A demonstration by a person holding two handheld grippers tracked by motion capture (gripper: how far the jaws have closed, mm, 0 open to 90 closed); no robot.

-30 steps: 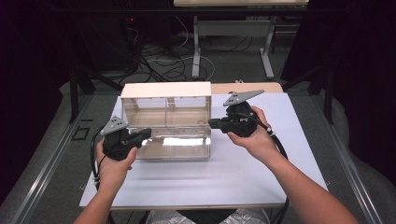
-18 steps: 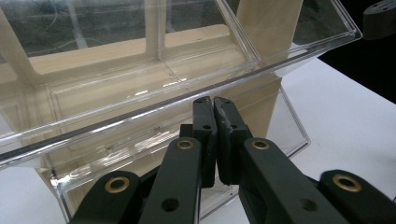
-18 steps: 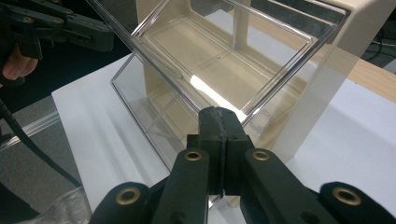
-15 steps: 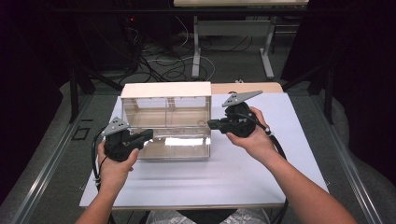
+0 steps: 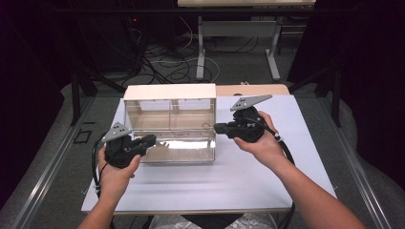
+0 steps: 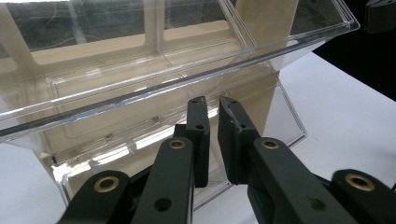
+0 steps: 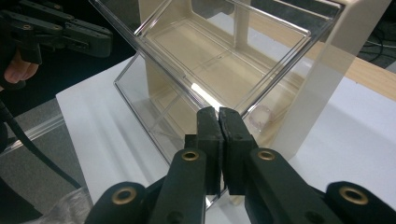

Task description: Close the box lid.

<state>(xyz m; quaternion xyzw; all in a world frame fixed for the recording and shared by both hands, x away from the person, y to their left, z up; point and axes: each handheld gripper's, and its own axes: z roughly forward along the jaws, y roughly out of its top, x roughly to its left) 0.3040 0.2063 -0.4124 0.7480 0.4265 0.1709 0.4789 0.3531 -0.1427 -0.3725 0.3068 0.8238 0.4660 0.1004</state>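
- The clear bin (image 5: 169,131) stands mid-table on the white table (image 5: 239,176), its tilted front panel toward you.
- Your left claw (image 5: 152,139) sits at the bin's near-left corner, jaws parted by a narrow gap, gripping nothing; the tips lie just under the clear rim.
- Your right claw (image 5: 217,128) sits at the bin's right edge, jaws pressed together, holding nothing that shows.

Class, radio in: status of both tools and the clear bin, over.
Left tool nearly shut, empty, at clear bin front-left. Right tool shut, empty, at its right corner. Nothing in the way.
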